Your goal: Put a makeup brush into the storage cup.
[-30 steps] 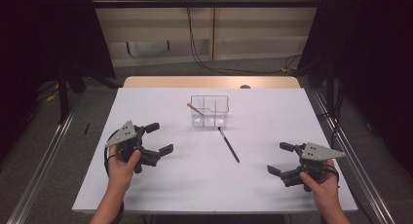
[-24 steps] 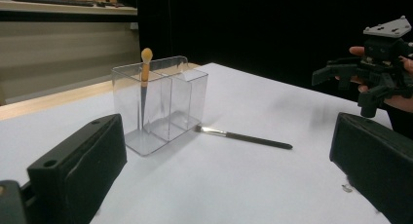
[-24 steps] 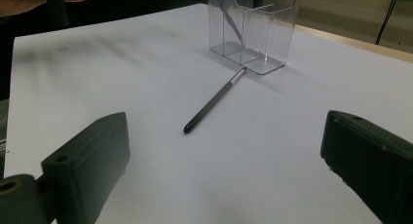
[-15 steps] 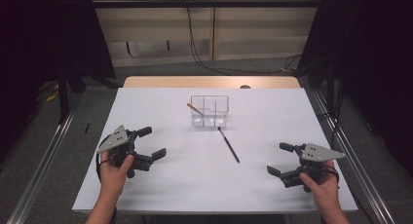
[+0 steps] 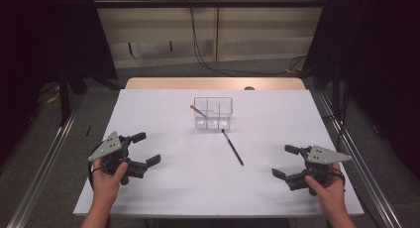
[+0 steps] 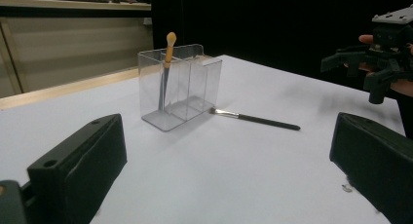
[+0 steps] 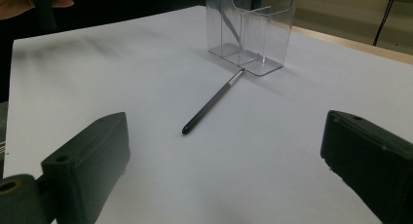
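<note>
Both grippers point(image 5: 145, 148) point(image 5: 286, 161) being held wide, empty; brush point(image 5: 232, 146) lying ahead of right fingers, awaiting pickup into organizer point(image 5: 213, 112).

No readable text or label, as far as visible.

Left gripper point(image 5: 146, 149): black body, two blocky black jaws each with a small round hole, grey three-cornered plate on top, black cable looped at the wrist. Right gripper point(image 5: 286, 161): same build, same grey plate. Forearms bare, no sleeves.
</note>
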`<state>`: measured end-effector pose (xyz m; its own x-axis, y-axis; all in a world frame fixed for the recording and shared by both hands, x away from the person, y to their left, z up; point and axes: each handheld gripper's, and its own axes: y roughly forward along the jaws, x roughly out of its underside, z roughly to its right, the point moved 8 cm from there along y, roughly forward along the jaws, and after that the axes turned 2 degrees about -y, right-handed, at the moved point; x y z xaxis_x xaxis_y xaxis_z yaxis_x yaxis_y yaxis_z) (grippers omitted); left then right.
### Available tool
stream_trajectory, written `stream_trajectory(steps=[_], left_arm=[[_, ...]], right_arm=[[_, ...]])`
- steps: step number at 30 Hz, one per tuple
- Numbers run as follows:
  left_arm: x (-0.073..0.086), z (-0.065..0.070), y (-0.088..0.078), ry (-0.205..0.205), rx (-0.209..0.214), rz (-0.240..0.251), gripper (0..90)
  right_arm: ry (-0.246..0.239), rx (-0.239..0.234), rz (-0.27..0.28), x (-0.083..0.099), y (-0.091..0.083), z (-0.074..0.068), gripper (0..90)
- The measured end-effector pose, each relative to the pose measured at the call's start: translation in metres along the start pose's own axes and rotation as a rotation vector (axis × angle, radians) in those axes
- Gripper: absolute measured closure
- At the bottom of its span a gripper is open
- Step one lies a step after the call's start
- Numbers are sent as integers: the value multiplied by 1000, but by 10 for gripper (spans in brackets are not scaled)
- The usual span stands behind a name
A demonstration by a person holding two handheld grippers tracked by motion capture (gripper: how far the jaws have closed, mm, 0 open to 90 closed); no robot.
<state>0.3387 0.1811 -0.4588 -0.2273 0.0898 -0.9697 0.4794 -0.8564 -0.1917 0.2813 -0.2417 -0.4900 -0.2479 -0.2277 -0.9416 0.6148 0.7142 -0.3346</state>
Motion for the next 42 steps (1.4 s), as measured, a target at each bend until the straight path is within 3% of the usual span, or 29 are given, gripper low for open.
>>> stream_trajectory(steps=[14,18,32,42], left_arm=[[9,-4,-15,-1,-30,-5,0],[11,-3,-16,-4,-20,-5,0],[9,-3,-15,-1,-27,6,0],[7,-5,-18,-9,-41,25,0]], right_arm=[[1,3,16,-3,-1,2,30],[-1,-2,18,-6,2,1,29],[18,41,13,-16,7,6,27],[17,23,1,-22,22,5,23]])
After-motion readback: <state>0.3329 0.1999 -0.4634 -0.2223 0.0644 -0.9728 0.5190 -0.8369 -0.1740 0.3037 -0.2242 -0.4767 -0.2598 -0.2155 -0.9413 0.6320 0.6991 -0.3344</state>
